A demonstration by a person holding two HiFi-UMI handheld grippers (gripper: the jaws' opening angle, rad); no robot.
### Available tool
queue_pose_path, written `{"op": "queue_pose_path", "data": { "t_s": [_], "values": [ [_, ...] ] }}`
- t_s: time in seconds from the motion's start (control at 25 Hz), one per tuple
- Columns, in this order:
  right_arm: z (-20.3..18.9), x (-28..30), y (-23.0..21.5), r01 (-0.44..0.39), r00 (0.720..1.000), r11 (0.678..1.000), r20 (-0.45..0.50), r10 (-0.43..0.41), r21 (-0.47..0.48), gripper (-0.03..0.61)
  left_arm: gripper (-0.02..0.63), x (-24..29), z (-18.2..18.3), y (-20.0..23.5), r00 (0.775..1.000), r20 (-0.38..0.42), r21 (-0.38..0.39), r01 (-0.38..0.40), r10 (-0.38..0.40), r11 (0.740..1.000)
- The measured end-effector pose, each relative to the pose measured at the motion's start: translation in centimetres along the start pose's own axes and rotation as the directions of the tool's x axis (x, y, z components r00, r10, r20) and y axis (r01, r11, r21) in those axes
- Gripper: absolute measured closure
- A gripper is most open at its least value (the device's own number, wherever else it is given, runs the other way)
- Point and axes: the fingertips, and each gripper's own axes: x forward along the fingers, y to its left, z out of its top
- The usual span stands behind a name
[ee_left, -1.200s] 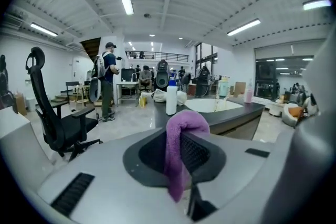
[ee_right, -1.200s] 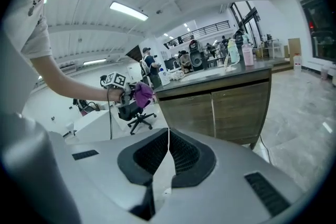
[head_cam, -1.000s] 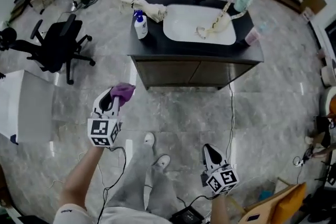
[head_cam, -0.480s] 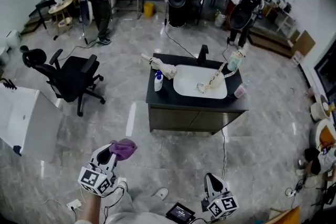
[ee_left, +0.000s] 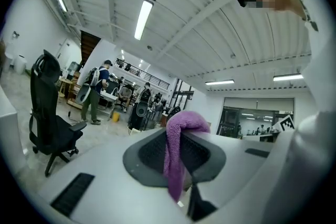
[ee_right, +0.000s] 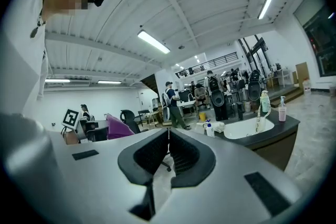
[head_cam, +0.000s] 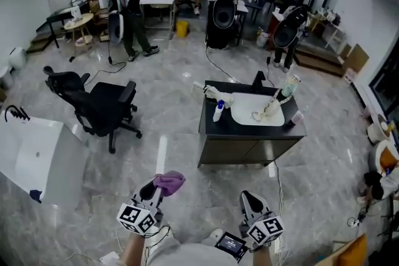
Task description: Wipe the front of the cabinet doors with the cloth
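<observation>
In the head view, my left tongs [head_cam: 154,190] sit at the lower left of centre, clamped on the purple cloth [head_cam: 169,182], which bunches out past the tips. The right tongs [head_cam: 249,199] sit at the lower right, carrying nothing. The cabinet doors [head_cam: 240,151] are right of centre in the frame, under the dark tabletop [head_cam: 214,128] with the sink, and well apart from both tools. I judge the wiping has not begun and I have to get closer first.

In the left gripper view, the left tongs [ee_left: 181,135] pinch the cloth [ee_left: 175,168] at the frame's centre. A fold humps over the tips and a tail hangs down, which should leave enough loose fabric to press flat on a door. An office chair [ee_left: 48,113] stands at the left.

In the right gripper view, the right tongs [ee_right: 168,145] are pressed together with nothing between them. The cabinet doors [ee_right: 273,148] show at the right, and the cloth [ee_right: 117,127] at the left.
</observation>
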Motion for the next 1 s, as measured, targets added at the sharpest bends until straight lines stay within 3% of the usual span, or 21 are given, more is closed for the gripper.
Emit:
{"op": "queue_pose_path", "data": {
  "t_s": [0.2,0.36,0.6,0.88,1.0],
  "values": [
    [0.2,0.3,6.4,0.066,0.998,0.998,0.019,-0.066,-0.006,0.551,0.568,-3.1,2.4,4.7,0.998,-0.010,0.094,0.055,-0.054,0.994],
    [-0.2,0.3,9.0,0.104,0.994,0.994,0.032,-0.105,0.027,0.551,0.568,-3.9,3.7,6.5,0.998,0.021,0.066,0.051,-0.053,0.997],
    [1.9,0.4,11.8,0.047,0.994,0.999,0.094,-0.049,0.023,0.552,0.568,-5.8,5.2,2.5,0.996,0.040,0.078,0.077,-0.081,0.994],
    [3.7,-3.1,11.5,-0.015,0.987,1.000,0.161,0.010,0.025,0.552,0.568,-7.8,3.0,-3.4,0.998,0.008,0.011,0.058,-0.058,0.998],
    [3.0,-5.4,10.8,-0.016,0.988,0.999,0.152,0.012,0.028,0.552,0.568,-7.6,2.6,-6.5,0.998,0.012,0.023,0.064,-0.064,0.998]
  ]
}}
